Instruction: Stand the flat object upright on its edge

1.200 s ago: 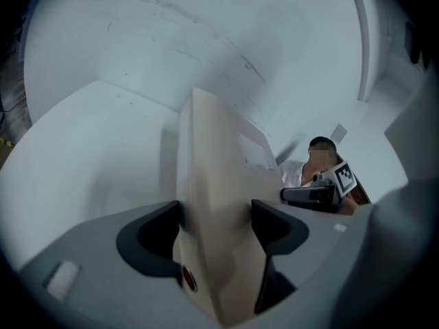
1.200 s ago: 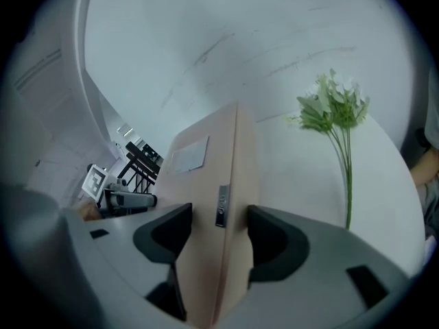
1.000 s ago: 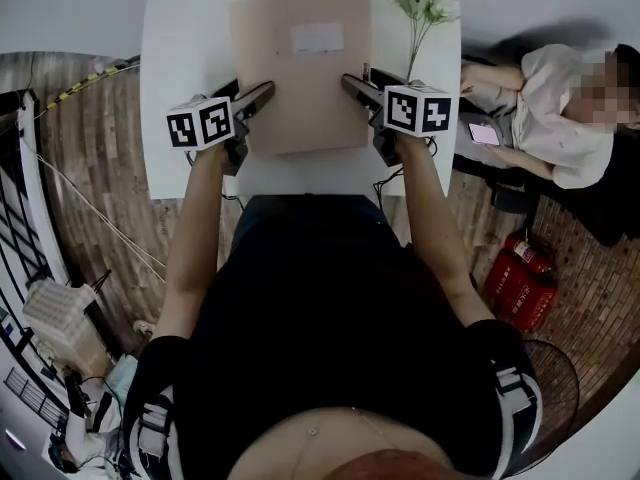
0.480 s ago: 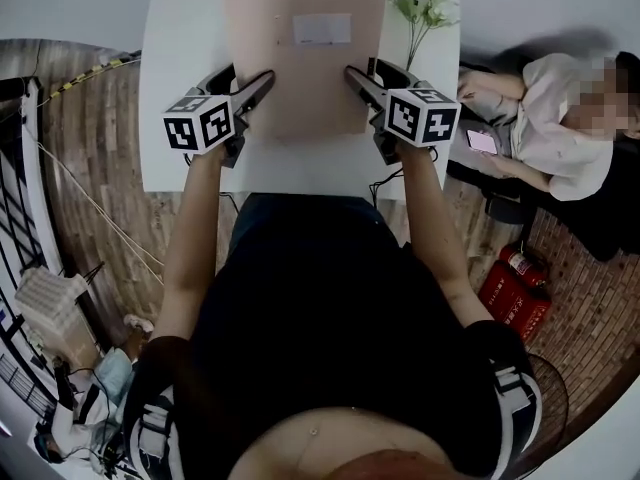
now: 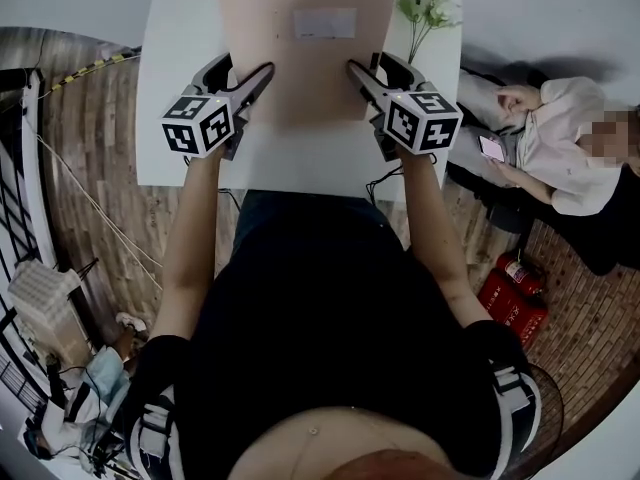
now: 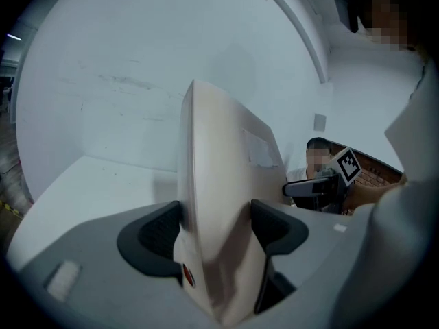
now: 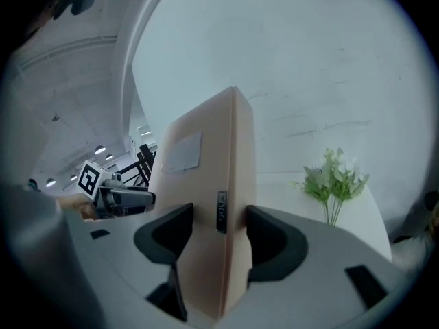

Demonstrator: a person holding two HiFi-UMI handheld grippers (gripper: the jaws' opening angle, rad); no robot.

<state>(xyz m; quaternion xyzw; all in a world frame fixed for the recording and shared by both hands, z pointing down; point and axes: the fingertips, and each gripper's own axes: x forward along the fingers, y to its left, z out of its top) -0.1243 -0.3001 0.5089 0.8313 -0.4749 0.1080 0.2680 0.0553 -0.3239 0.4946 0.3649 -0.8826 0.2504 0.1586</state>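
A flat beige cardboard box (image 5: 300,63) with a white label (image 5: 325,23) is held tilted up off the white table (image 5: 180,88). My left gripper (image 5: 248,69) is shut on its left edge, my right gripper (image 5: 368,65) on its right edge. In the left gripper view the box (image 6: 212,177) stands edge-on between the pads of the left gripper (image 6: 216,232), which press on both faces. The right gripper view shows the same: the box (image 7: 212,177) is clamped in the right gripper (image 7: 219,235). Each gripper view shows the other gripper across the box.
A sprig of white flowers (image 5: 425,8) stands at the table's back right corner, close to the box. A seated person (image 5: 560,138) with a phone is to the right of the table. A red fire extinguisher (image 5: 515,288) lies on the wood floor.
Both grippers have risen and rolled with the box between them. The box has tilted steeper, and it reaches nearer the top of the head view.
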